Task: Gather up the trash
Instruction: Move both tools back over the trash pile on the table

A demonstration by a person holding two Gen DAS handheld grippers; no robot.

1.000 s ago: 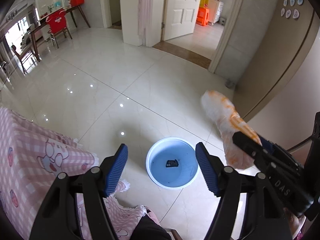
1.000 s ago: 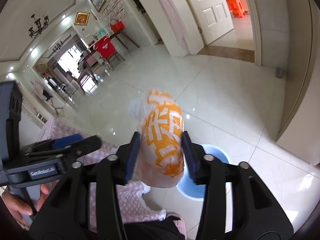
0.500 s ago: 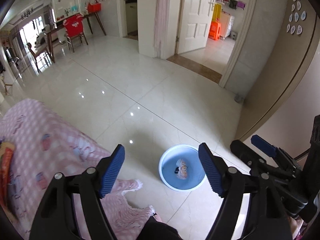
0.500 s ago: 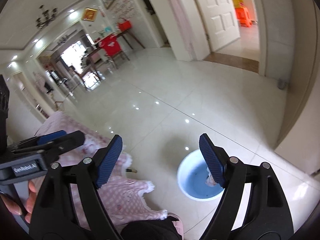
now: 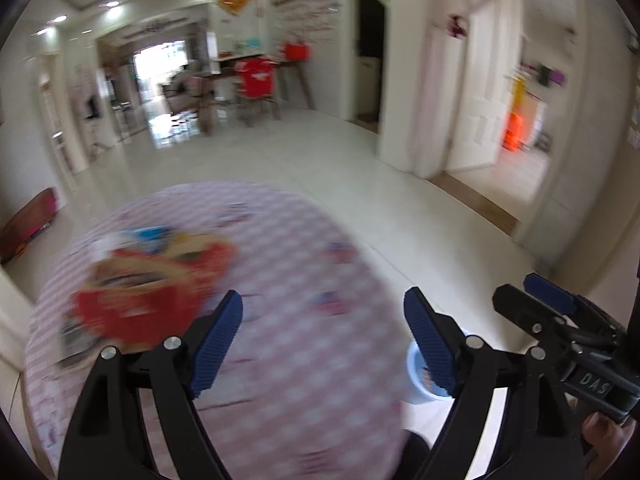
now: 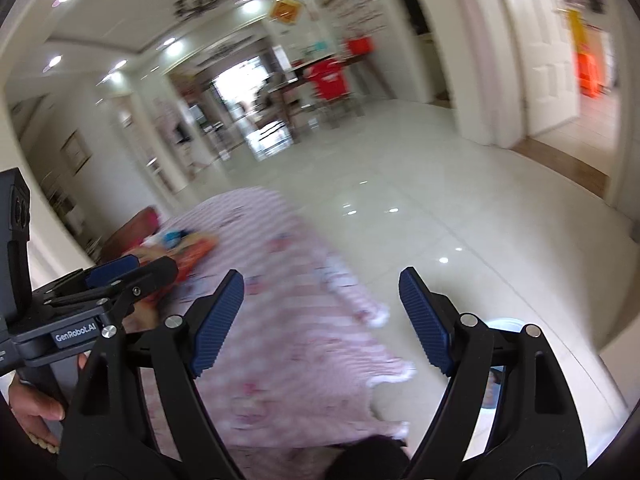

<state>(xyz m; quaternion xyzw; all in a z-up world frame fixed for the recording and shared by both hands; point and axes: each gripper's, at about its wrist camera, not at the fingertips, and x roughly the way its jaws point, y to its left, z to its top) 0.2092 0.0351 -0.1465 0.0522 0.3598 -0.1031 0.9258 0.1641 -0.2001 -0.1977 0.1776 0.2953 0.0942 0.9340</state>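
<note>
Blurred trash wrappers (image 5: 152, 292), red, orange and blue, lie in a pile on the table's pink checked cloth (image 5: 304, 380). My left gripper (image 5: 322, 320) hovers over the cloth to the right of the pile, its jaws opening with nothing between them. My right gripper (image 6: 320, 296) stands open and empty above the cloth's edge. The pile (image 6: 188, 248) lies far to its left, partly behind the left gripper (image 6: 132, 276). The light blue bucket (image 5: 416, 376) stands on the floor, mostly hidden behind a finger. Only its rim (image 6: 506, 325) peeks out in the right wrist view.
Glossy white floor tiles (image 6: 460, 208) stretch beyond the table. A chair draped in red (image 5: 256, 76) stands by a far desk. A white door (image 5: 484, 92) stands ajar at the right. A hand (image 6: 36, 404) holds the left gripper's handle.
The right gripper opened and let the orange-and-white bag fall into the bucket. Both grippers then swung up and left, from above the bucket to above the table.
</note>
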